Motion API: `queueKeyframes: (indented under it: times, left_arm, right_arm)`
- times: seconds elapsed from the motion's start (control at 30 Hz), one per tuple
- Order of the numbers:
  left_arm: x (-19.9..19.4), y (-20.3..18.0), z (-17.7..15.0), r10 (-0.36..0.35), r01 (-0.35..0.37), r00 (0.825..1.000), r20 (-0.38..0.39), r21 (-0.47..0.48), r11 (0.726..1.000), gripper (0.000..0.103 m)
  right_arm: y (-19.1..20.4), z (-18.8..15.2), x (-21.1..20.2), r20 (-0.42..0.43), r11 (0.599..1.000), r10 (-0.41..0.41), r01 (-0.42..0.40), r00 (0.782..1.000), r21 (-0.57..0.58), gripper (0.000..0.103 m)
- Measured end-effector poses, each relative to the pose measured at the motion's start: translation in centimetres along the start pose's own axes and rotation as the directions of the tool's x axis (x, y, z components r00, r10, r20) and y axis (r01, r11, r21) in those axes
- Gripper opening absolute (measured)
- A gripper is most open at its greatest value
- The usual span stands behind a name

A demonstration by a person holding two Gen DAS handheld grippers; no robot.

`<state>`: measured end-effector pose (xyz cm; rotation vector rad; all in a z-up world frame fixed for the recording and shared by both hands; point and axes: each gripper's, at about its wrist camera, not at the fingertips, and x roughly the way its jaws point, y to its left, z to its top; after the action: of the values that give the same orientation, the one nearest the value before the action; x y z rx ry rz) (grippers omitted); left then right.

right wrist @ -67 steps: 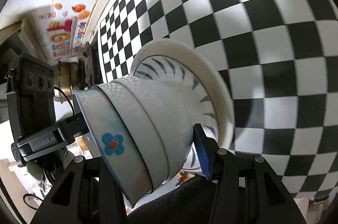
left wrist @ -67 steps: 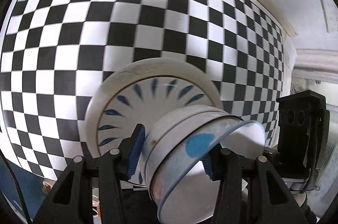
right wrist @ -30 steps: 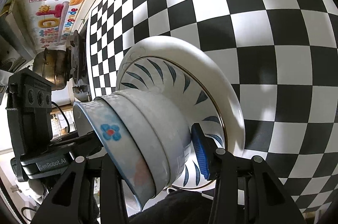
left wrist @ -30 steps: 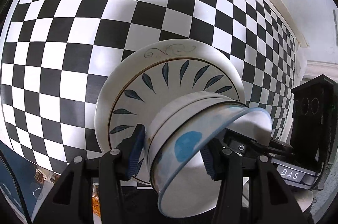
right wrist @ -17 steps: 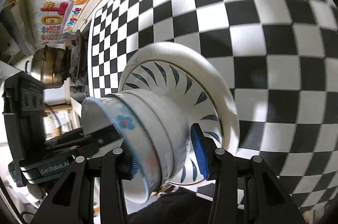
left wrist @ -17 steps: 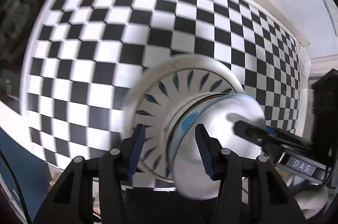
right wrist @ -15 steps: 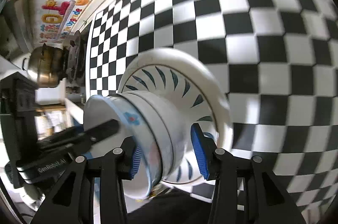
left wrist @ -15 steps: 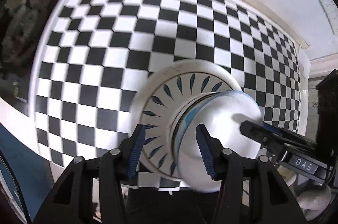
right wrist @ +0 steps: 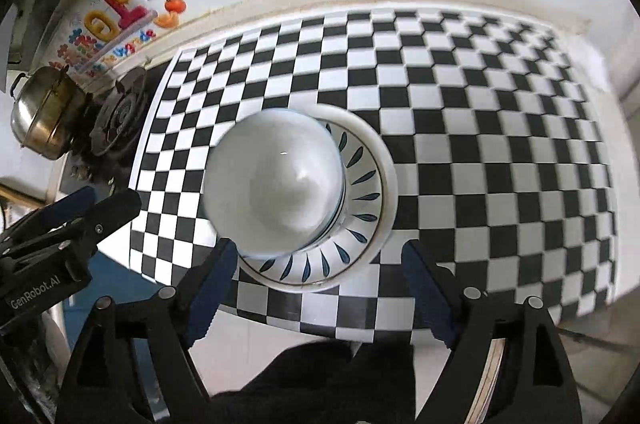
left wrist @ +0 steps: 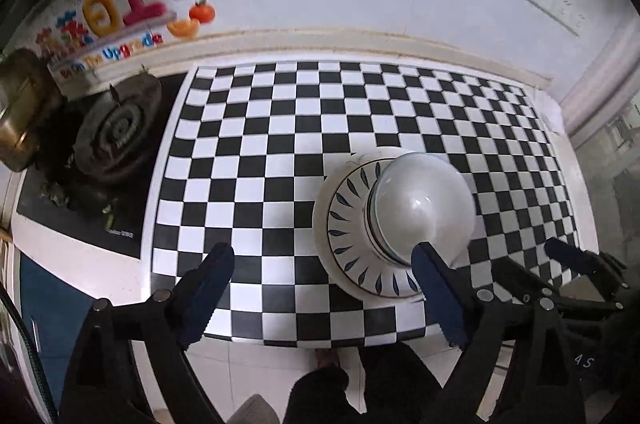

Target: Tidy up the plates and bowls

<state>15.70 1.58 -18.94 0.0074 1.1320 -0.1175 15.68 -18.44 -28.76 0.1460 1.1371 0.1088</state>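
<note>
My left gripper point(left wrist: 324, 290) and right gripper point(right wrist: 320, 294) are spreading, nothing between their pads. The bowls point(left wrist: 424, 202) sit stacked on the plate point(left wrist: 348, 256) at the checkered cloth's point(left wrist: 280, 128) near edge. At nine o'clock: burner point(left wrist: 118, 136), steel pot point(right wrist: 44, 116).

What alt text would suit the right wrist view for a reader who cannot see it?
Stacked bowls sit on a leaf-patterned plate on a checkered table. The right gripper, jaws opening and empty, hangs above.
</note>
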Motion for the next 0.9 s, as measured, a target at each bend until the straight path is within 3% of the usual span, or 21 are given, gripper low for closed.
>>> queueKeyframes:
  times: [0.23, 0.43, 0.63, 0.9]
  left_arm:
    - [-6.1, 0.9, -2.5, -0.024, 0.026, 0.994, 0.103, -0.013, 1.0, 0.091]
    - [-11.2, 0.4, -5.2, -0.022, 0.026, 0.981, 0.19, -0.021, 0.999, 0.091]
    - [-17.2, -0.7, -8.6, 0.019, -0.009, 0.953, 0.301, -0.036, 0.999, 0.091]
    - [-22.1, -2.5, -13.7, 0.057, -0.05, 0.941, 0.332, -0.029, 0.998, 0.091]
  right_arm:
    - [3.2, -3.3, -6.8, 0.151, 0.996, -0.089, 0.091, 0.984, -0.003, 0.091]
    - [4.3, -6.2, -11.8, 0.219, 0.996, -0.088, 0.092, 0.972, -0.011, 0.091]
    - [4.2, -9.9, -17.6, 0.304, 0.996, -0.077, 0.086, 0.95, -0.016, 0.092]
    - [4.5, -16.1, -24.9, 0.378, 0.995, -0.065, 0.09, 0.924, -0.049, 0.094]
